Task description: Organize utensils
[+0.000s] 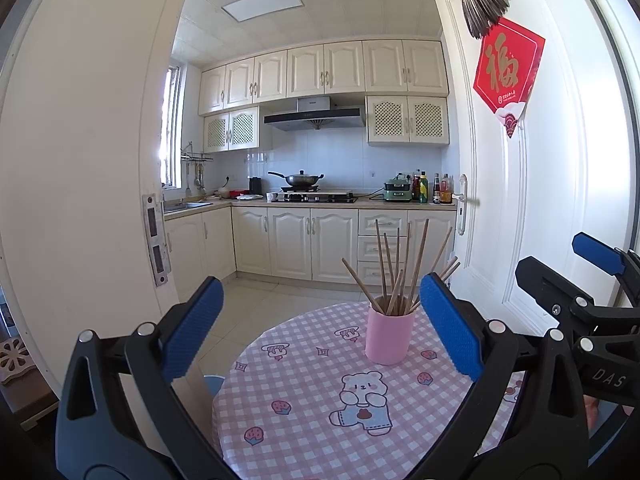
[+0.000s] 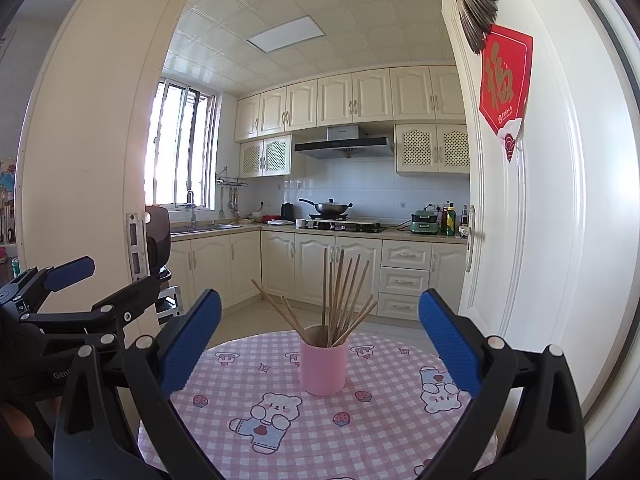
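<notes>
Nearest to us are our two claws, held level above the near edge of the counter (image 2: pixel 360 432). The left claw (image 1: pixel 320 332) has its blue pads spread wide and holds nothing; the right claw (image 2: pixel 320 340) is just as wide open and also holds nothing. We judge that both are kept back and open like this so that either can close in on the cup from its own side without knocking it.

Past them, towards the far edge of the checked counter, stands the pink cup (image 2: pixel 323 368), upright and apart from both claws. The chopsticks (image 2: pixel 340 300) are all in it, ends down, and fan out loosely: some near upright, a few leaning far left over the rim. We see no utensil lying loose on the cloth, so the sorting looks done or close to done, though the leaning sticks may want gathering.

Beyond the counter, the open door (image 2: pixel 540 220) and the kitchen cabinets (image 2: pixel 320 268) are well apart from the work.
</notes>
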A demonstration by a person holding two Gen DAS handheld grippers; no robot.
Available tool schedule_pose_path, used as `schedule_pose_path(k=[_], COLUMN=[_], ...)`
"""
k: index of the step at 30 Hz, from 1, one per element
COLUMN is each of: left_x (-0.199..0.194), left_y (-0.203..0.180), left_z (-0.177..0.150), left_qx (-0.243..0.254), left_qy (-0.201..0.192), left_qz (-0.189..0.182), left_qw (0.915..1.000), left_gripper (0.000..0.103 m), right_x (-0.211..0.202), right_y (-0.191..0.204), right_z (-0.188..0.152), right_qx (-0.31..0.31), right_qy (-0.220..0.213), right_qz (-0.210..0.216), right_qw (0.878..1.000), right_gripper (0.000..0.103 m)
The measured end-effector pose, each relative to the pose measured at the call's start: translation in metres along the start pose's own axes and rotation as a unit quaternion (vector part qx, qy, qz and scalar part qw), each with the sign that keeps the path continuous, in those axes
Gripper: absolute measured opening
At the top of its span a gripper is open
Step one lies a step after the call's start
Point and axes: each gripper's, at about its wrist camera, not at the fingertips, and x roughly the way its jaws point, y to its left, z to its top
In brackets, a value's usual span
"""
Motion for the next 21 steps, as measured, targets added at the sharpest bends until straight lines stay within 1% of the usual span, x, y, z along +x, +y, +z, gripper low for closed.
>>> schedule_pose_path(k=[21], left_x=[-0.0001], left_y=[-0.0009], left_z=[-0.0013], left_qx=[0.001], left_qy=[0.004], left_qz=[-0.001], left_qw=[1.0], left_gripper=[0.097], right_x=[-0.0012], right_y=[-0.0007], right_z=[-0.0015], right_qx=[0.003], right_qy=[0.002], right_qz=[-0.001], right_qw=[1.0], right_gripper=[0.095])
